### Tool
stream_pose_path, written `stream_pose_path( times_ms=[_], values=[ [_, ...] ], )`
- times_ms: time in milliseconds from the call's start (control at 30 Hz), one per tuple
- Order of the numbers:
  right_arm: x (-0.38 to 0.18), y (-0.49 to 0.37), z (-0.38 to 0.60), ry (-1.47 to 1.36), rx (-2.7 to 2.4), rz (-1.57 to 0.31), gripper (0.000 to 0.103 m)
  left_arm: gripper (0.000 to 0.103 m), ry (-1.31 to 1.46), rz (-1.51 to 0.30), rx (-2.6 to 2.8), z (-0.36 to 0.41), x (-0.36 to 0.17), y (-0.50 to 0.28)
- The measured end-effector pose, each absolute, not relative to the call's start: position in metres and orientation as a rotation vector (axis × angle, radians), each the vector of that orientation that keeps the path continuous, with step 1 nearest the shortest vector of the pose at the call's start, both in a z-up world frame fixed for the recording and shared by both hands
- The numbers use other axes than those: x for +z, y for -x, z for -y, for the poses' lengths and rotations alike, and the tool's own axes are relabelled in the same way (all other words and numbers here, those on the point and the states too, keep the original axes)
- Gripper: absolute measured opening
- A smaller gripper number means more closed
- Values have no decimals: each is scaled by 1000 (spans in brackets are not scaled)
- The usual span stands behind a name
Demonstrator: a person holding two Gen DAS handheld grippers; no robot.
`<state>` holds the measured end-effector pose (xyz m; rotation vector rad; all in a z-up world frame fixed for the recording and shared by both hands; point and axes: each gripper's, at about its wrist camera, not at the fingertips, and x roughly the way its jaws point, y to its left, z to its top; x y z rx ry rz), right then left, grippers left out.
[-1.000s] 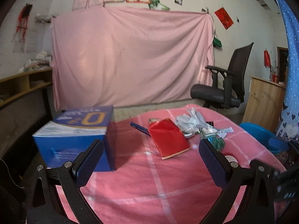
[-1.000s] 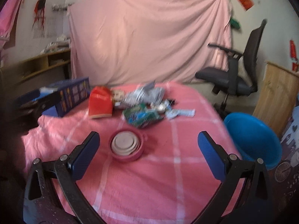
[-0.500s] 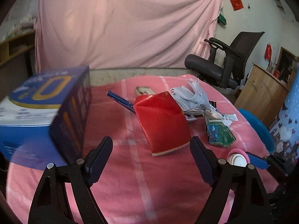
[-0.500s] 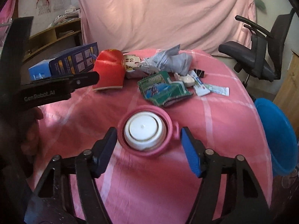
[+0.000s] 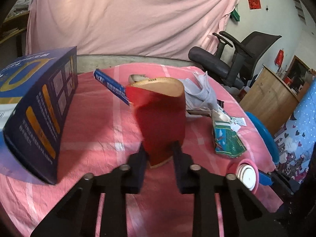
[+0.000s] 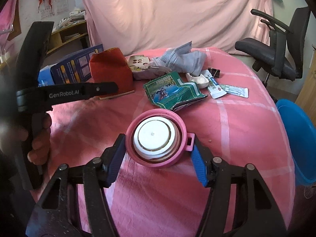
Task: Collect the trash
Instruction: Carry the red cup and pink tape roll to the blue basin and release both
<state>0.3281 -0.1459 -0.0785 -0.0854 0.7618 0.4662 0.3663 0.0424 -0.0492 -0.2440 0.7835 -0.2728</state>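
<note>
The red carton [image 5: 162, 118] stands at frame centre in the left wrist view, its lower end clamped between the fingers of the left gripper [image 5: 159, 154]. Half a second earlier those fingers were spread wide with the carton lying flat beyond them; they have since closed on it and the carton is tilted up, its tan end facing the upper frame. Motion blur smears its surface, so any print is unreadable.

In the right wrist view the pink lid [image 6: 157, 138], white insert uppermost, sits at lower centre between the fingers of the right gripper [image 6: 158, 150]. The gap has narrowed since the earlier frame; the left pad is at the rim and the right pad meets the lid's small tab, but firm contact cannot be confirmed.

The green wrapper [image 6: 173, 92] lies just above the lid, crumpled paper [image 6: 181, 59] behind it. The blue box [image 5: 37, 106] fills the left edge, cut off. The blue basin [image 6: 298, 138] is clipped at the right edge, off the pink cloth [image 6: 237, 128].
</note>
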Motion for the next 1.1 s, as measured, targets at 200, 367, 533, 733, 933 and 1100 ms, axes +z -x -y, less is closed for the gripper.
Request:
stream_pose_path(
  times_ms=[200, 367, 533, 733, 933, 1100],
  values=[
    [-72, -321, 156, 25, 497, -714, 86, 10, 223, -734, -231, -41, -43, -339],
    [-61, -307, 170, -34, 525, -598, 86, 10, 191, -649, -182, -25, -32, -317],
    [-39, -292, 187, -70, 491, -442, 86, 10, 129, -547, -163, -3, -8, -296],
    [-2, -284, 227, -94, 354, -246, 84, 10, 24, -416, -216, 47, 30, -288],
    [13, -299, 281, -144, 201, -164, 84, 11, -41, -375, -341, 114, 47, -303],
    [12, -319, 339, -217, 67, -169, 84, 11, -105, -406, -443, 174, 44, -332]
  ],
)
